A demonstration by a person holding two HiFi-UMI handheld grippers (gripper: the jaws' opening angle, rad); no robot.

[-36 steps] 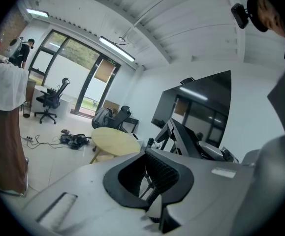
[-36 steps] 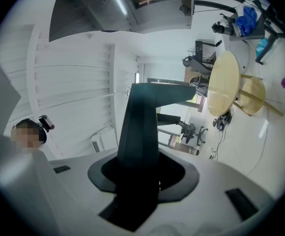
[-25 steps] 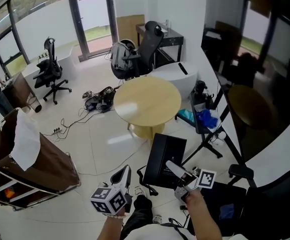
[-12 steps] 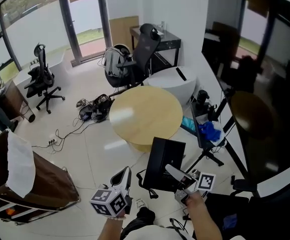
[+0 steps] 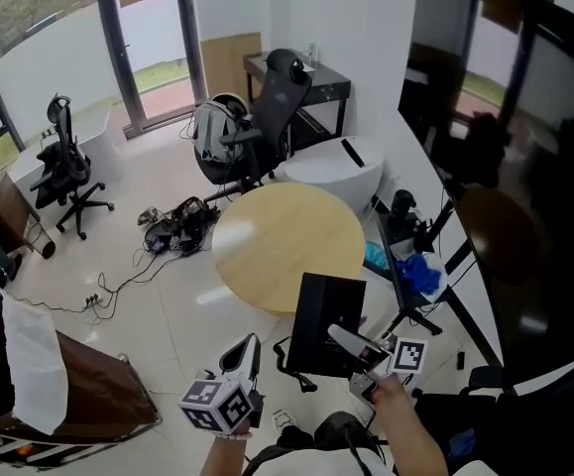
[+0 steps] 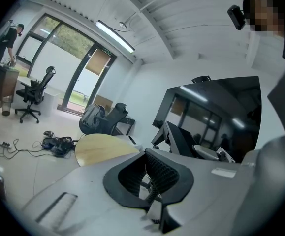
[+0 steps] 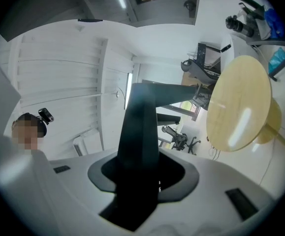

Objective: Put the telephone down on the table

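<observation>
Gripping the telephone (image 5: pixel 318 317), a flat black slab, the right gripper (image 5: pixel 343 336) had its jaws closed on the lower end of it; in the right gripper view the dark slab (image 7: pixel 142 132) rose straight up from between the two grey jaws. The telephone was held in the air at the near edge of the round wooden table (image 5: pixel 287 236) and did not lie on the table top, which was bare. The left gripper (image 5: pixel 247 350) was to the left of the right one and apart from it, over the pale floor (image 5: pixel 148 296), and its marker cube faced the camera. In the left gripper view its jaws stood together with their ribbed black pads (image 6: pixel 157 173) meeting and nothing between them, and the table (image 6: pixel 103 149) showed beyond them. On the far side of the table stood a black office chair (image 5: pixel 277 92) with a grey backpack (image 5: pixel 210 132) beside it, and a second office chair (image 5: pixel 63 167) stood far to the left. A bundle of cables (image 5: pixel 172 226) lay on the floor to the left of the table. At the near left a white cloth (image 5: pixel 34 360) hung over a brown cart (image 5: pixel 93 395), and a dark glass wall (image 5: pixel 524 167) closed the right side of the room.
</observation>
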